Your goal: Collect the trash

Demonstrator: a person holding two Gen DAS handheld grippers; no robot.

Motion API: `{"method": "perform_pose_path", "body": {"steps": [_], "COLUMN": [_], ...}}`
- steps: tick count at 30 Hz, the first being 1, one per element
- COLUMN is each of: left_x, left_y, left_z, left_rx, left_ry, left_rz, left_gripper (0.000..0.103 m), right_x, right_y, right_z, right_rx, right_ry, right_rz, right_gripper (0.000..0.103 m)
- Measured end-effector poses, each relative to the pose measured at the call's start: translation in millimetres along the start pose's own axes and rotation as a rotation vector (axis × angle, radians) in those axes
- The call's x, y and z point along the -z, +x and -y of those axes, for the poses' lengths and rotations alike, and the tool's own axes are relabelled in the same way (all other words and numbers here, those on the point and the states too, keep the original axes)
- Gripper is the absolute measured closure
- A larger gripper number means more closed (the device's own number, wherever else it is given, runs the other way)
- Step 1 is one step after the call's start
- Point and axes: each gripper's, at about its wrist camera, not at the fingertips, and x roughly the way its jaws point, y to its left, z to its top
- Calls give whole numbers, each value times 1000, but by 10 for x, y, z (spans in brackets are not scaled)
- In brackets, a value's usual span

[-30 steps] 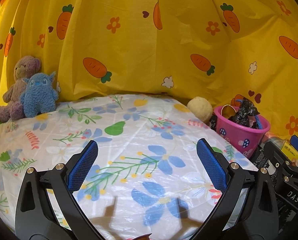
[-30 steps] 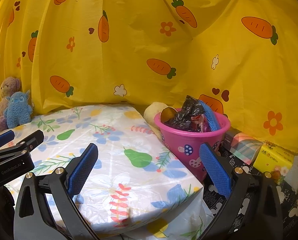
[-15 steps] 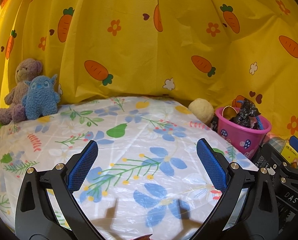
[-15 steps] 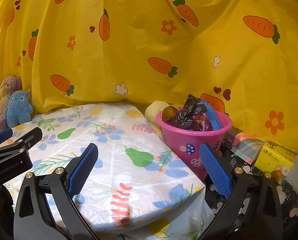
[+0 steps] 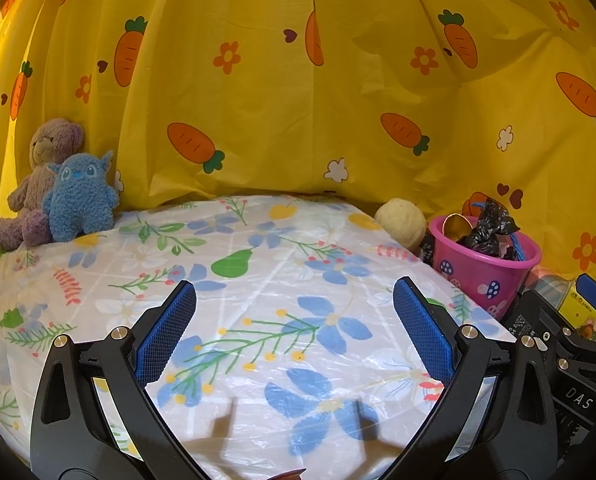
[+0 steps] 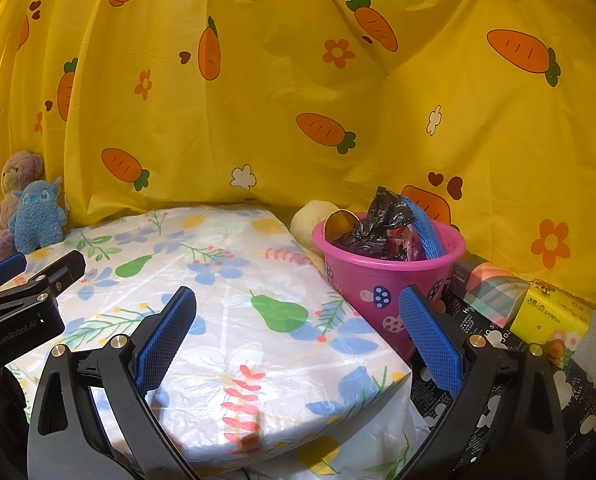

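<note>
A pink bucket (image 6: 386, 280) stands beside the table's right edge; it also shows in the left wrist view (image 5: 482, 268). It holds crumpled black plastic (image 6: 374, 228), a blue strip (image 6: 426, 228) and a gold round piece (image 6: 340, 222). My left gripper (image 5: 293, 336) is open and empty above the flowered tablecloth (image 5: 257, 280). My right gripper (image 6: 298, 336) is open and empty over the table's near right corner, short of the bucket. The left gripper's body shows at the left of the right wrist view (image 6: 21, 312).
Two plush toys, brown (image 5: 41, 176) and blue (image 5: 79, 196), sit at the table's back left. A cream ball (image 5: 400, 224) lies behind the bucket. A pastel box (image 6: 494, 292) and a yellow tissue pack (image 6: 550, 316) lie right of the bucket. A yellow carrot curtain (image 6: 298, 100) closes the back.
Both grippers have drawn back and risen slightly, so the table and bucket look a little farther and lower. Both stay open and empty.
</note>
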Motion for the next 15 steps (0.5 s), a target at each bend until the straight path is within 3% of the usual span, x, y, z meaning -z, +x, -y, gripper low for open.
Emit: {"method": "perform_pose_path", "body": {"steps": [15], "left_x": [1], "left_y": [1], "left_z": [0], "left_rx": [0], "left_ry": [0], "left_rz": [0], "left_gripper": [6], "right_x": [6], "right_y": [-3], "right_z": [-9], "right_rx": [-1], "right_ry": [0], "right_rz": [-2], "right_gripper": [6]}}
